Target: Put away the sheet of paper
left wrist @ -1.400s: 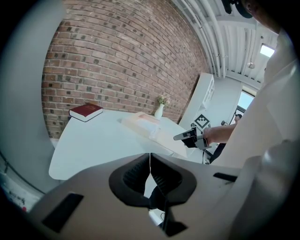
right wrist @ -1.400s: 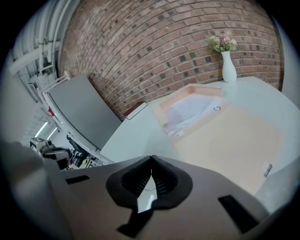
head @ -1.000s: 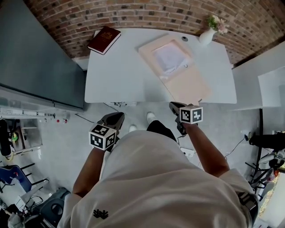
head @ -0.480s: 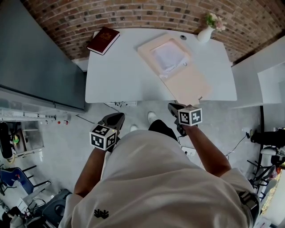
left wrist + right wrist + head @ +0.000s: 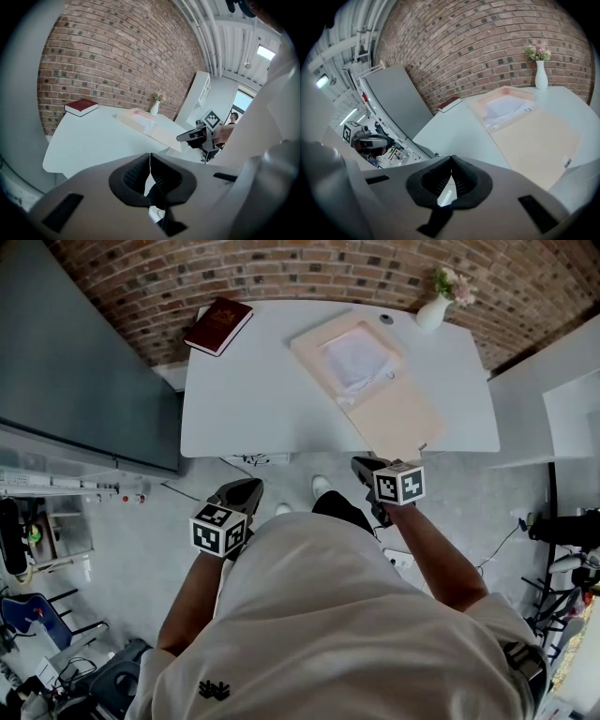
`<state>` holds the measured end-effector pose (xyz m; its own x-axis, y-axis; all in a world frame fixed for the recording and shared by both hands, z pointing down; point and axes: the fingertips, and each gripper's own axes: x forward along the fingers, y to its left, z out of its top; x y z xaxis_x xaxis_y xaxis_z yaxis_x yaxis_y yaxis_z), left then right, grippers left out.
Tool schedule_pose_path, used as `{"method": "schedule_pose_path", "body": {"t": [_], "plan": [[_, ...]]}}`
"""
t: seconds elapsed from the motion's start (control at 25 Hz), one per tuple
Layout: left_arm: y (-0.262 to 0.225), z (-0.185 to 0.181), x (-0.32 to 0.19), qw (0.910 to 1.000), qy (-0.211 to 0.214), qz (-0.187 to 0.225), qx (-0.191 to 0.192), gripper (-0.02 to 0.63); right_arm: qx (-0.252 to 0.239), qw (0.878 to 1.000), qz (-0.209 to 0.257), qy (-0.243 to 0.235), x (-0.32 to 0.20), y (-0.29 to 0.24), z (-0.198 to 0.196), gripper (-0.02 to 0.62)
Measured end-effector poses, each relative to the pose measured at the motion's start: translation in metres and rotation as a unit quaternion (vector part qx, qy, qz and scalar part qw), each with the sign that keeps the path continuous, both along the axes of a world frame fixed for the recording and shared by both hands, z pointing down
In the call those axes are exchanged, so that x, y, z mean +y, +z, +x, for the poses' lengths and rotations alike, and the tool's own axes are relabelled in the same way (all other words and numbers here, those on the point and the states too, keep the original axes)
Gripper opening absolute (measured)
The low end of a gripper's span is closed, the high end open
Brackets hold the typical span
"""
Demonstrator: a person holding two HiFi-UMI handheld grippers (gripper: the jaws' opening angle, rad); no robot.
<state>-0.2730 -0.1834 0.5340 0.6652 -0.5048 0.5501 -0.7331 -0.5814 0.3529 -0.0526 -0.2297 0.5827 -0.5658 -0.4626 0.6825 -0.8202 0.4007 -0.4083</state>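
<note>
Smooth, matt white desk (image 5: 253,399). Rough red brick wall (image 5: 309,273). Matt peach card folder (image 5: 403,413); thin, crinkled white paper sheet (image 5: 354,357); smooth white vase (image 5: 433,315), ceramic-looking.

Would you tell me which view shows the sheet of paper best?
The head view: the sheet of paper shows whole from above, on the folder. The right gripper view shows it slanted; the left gripper view, a thin sliver.

The small dark object (image 5: 386,320) beside the vase (image 5: 433,315) and the emblem (image 5: 225,310) on the book (image 5: 217,326) are too small to tell.
</note>
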Motion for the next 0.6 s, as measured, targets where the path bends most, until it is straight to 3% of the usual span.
{"method": "schedule_pose_path", "body": {"t": [0.6], "plan": [[0.0,0.008,-0.02,0.9999,-0.013,-0.002,-0.01,0.025,0.009,1.0,-0.005,0.011,-0.037,0.008,0.03,0.028]]}}
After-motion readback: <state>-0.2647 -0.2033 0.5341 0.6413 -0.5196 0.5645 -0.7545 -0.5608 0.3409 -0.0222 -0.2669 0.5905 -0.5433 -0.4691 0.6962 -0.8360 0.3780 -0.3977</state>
